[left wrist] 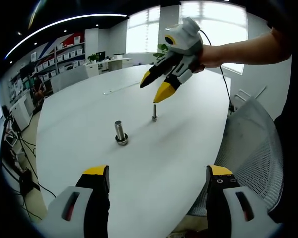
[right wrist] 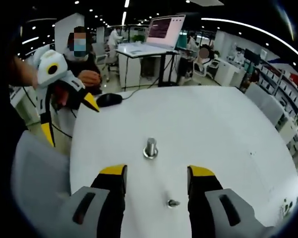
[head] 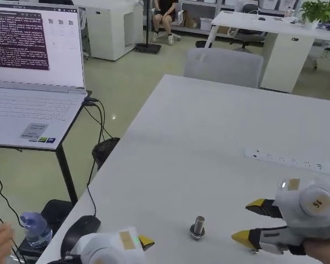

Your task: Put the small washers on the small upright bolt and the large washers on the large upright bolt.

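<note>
The small bolt (left wrist: 154,112) is stood upright on the bench (left wrist: 188,139), just below the tips of the right claw (left wrist: 150,93), which is held open and empty. The large bolt (left wrist: 120,133) is stood near it, ringed at its base. The left claw (left wrist: 158,171) is likewise spread and empty. Any lift is best made straight upward, so the thin bolt is not tipped.

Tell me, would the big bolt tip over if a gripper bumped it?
Probably not from a light tap: the large bolt stands on a wider base. It looks like solid metal, so it is likely heavy for its size. On the smooth white table a push might slide it.
</note>
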{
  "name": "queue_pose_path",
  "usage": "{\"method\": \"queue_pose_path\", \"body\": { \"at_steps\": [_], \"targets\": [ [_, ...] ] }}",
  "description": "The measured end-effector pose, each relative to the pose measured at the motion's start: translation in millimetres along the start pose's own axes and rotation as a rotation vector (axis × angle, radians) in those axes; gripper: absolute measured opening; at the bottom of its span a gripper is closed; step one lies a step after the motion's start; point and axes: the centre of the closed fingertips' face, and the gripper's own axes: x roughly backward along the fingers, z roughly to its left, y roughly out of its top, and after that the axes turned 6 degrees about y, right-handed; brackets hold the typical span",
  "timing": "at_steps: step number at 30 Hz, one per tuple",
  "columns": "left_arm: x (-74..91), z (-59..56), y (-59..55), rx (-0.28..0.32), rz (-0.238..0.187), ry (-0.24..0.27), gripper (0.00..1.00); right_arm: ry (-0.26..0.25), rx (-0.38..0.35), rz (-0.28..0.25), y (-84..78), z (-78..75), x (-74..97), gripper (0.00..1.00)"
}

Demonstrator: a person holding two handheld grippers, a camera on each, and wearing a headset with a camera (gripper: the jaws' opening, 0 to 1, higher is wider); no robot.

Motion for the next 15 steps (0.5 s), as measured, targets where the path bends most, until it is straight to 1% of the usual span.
{"method": "queue_pose_path", "body": {
  "at_steps": [1,2,5,6,8,10,15],
  "targets": [
    [0.7,0.2,0.7,0.002,-0.003,0.003,0.79,-0.016,-0.001,-0.016,0.1,-0.2,3.3,0.52],
    [1.1,0.5,1.6,0.007,-0.006,0.004,0.79,-0.027,-0.019,-0.041,-0.5,0.7,7.4,0.54],
    [3.0,2.0,5.6,0.020,-0.019,0.013,0.80,-0.043,-0.059,-0.093,-3.4,5.2,19.8,0.57],
    [3.5,2.1,6.7,0.022,-0.023,0.015,0.80,-0.040,-0.071,-0.099,-5.7,7.3,22.7,0.58],
    [4.3,1.9,9.2,0.023,-0.029,0.017,0.80,-0.056,-0.104,-0.117,-12.6,9.4,30.7,0.59],
    [4.4,2.0,12.3,0.030,-0.038,0.020,0.80,-0.058,-0.127,-0.130,-20.8,12.1,37.5,0.59],
    [4.8,2.1,13.5,0.053,-0.044,0.034,0.80,-0.089,-0.191,-0.174,-35.8,18.5,54.4,0.63]
  ]
}}
